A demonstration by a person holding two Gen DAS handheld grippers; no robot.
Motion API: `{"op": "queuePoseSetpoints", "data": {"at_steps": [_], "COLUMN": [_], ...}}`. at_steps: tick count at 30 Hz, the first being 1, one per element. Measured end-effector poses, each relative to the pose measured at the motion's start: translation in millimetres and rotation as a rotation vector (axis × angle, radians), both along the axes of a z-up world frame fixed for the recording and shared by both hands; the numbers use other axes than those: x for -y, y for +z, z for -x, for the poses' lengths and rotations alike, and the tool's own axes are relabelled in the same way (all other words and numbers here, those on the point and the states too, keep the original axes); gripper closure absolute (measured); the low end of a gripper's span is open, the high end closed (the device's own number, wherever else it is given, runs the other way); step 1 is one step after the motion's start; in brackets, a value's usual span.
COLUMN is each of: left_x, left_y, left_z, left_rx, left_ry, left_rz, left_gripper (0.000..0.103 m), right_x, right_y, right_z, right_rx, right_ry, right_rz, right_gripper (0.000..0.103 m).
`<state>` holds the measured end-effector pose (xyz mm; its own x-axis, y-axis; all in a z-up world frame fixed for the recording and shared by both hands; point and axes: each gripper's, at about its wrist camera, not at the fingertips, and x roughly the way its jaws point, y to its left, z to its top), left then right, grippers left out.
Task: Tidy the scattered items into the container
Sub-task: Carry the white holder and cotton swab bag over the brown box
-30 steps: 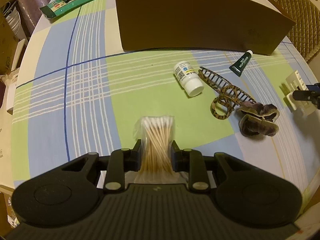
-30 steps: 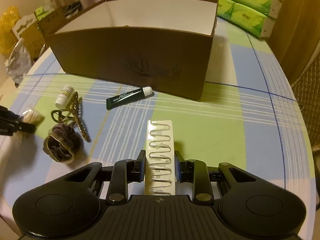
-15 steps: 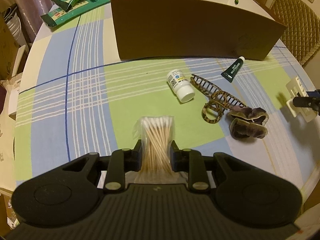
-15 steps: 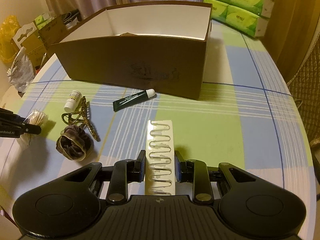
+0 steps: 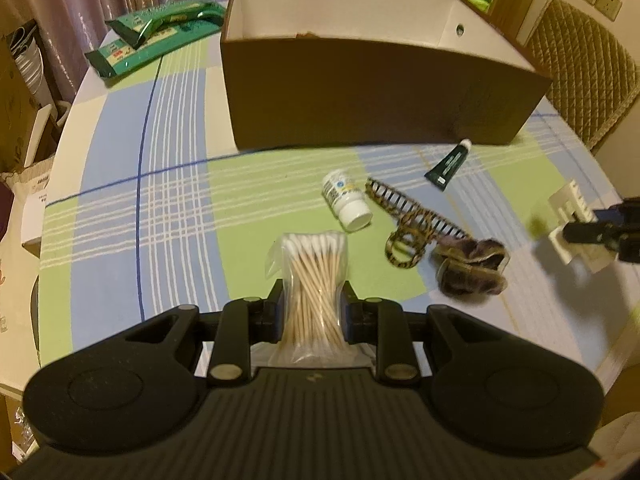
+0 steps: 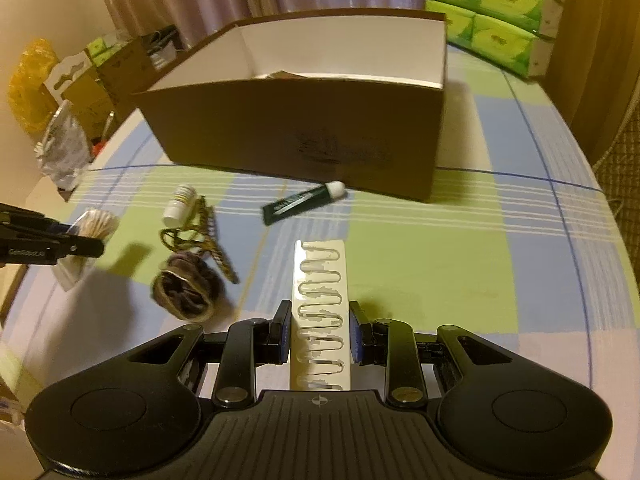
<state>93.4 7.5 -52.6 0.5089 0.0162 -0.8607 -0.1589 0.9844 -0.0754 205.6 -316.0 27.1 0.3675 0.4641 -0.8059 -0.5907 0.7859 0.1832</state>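
Both hands have risen since a second ago, and the white inside of the brown cardboard box (image 5: 360, 92) now shows over its rim. The left gripper (image 5: 312, 308) is clamped on a clear bag of cotton swabs (image 5: 316, 276), wooden stems pointing forward; the right gripper (image 6: 320, 332) pinches a stiff white card of hair clips (image 6: 320, 304), long axis toward the box. The box lies ahead of both, well apart, its opening facing up.

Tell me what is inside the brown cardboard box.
The brown cardboard box shows white inner walls and a small brownish edge low inside; its front wall hides the floor.
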Motion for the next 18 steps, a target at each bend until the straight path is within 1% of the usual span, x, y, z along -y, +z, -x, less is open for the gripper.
{"op": "queuePoseSetpoints", "data": {"at_steps": [8,15,18], "left_x": [4,2,0], "left_y": [29,54,63], "left_z": [-7,-24,-36], "left_rx": [0.086,0.157,0.181], "left_ry": [-0.016,-0.037,-0.046], "left_rz": [0.016,0.02,0.007], "left_gripper": [0.081,0.081,0.081], "right_x": [-16,-21,-22], "right_y": [20,44,56], "right_z": [0,-17,-27], "right_rx": [0.016,0.057,0.081], "right_ry": [0.034,0.036,0.036], "right_rz": [-0.076,-0.125,-0.144], "right_gripper": [0.078,0.078,0.078]}}
